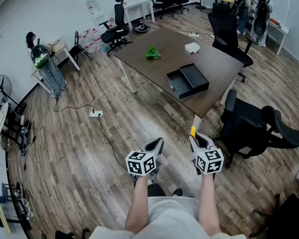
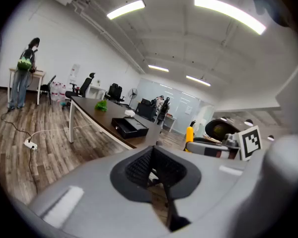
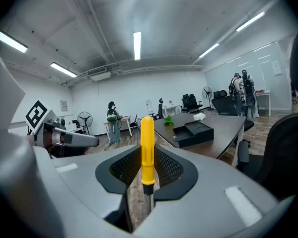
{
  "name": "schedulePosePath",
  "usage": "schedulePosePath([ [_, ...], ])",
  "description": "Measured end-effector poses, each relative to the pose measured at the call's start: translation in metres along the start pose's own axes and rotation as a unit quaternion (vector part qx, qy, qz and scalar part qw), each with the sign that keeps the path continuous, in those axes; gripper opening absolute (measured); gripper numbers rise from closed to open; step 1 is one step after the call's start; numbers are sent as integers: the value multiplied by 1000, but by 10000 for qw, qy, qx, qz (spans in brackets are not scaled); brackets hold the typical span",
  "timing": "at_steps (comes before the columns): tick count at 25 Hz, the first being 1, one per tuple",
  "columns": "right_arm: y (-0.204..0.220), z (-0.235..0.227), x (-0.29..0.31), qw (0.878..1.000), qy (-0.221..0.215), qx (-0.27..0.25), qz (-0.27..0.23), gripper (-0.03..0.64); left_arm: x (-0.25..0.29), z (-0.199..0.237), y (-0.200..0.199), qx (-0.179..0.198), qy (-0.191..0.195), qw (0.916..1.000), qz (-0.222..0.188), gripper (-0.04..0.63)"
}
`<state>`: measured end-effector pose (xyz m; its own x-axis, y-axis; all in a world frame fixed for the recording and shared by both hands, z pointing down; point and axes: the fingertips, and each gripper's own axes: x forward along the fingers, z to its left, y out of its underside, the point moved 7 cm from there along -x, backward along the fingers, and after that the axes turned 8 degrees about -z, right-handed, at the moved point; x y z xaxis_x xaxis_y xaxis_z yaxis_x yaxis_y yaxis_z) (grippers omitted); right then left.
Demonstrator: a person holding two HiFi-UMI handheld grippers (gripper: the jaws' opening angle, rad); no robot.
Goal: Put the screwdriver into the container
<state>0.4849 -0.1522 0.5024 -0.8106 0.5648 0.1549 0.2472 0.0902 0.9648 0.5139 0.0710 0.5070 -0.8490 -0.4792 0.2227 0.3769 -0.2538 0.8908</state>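
the right gripper [image 3: 147,192] pinches a smooth yellow-handled screwdriver [image 3: 147,150] upright by its lower end. the left gripper [image 2: 160,176] has its grey jaws pressed together, empty. a shallow matte black rectangular container [image 1: 188,79] sits open by the dark wooden desk's [image 1: 172,54] near edge, well apart.

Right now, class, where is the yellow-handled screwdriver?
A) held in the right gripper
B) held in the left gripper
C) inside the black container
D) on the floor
A: the right gripper view shows the screwdriver upright between the jaws of the right gripper, which are shut on it. The black container sits apart from it on the table.
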Motion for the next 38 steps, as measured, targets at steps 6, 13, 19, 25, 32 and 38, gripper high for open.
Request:
schedulePosePath([
  [6,-1,-8,7,10000,-61,-36,20,78,1,5,-8,147,-93,9998,32,55],
  [13,-6,-16,35,9998,-158,98,-68,78,6,37,-15,-29,-278,9996,51,55],
  [19,-14,-23,82,9999,-148,42,-26,78,28,68,-47,24,-186,9997,-154,55],
  [25,-20,-30,138,9999,-47,76,67,78,64,109,-76,141,-114,9998,-116,55],
  [32,-30,-51,203,9994,274,122,180,78,123,157,-101,206,136,9996,155,55],
  [38,-42,-67,263,9974,596,234,317,78,173,205,-135,181,401,9985,316,55],
])
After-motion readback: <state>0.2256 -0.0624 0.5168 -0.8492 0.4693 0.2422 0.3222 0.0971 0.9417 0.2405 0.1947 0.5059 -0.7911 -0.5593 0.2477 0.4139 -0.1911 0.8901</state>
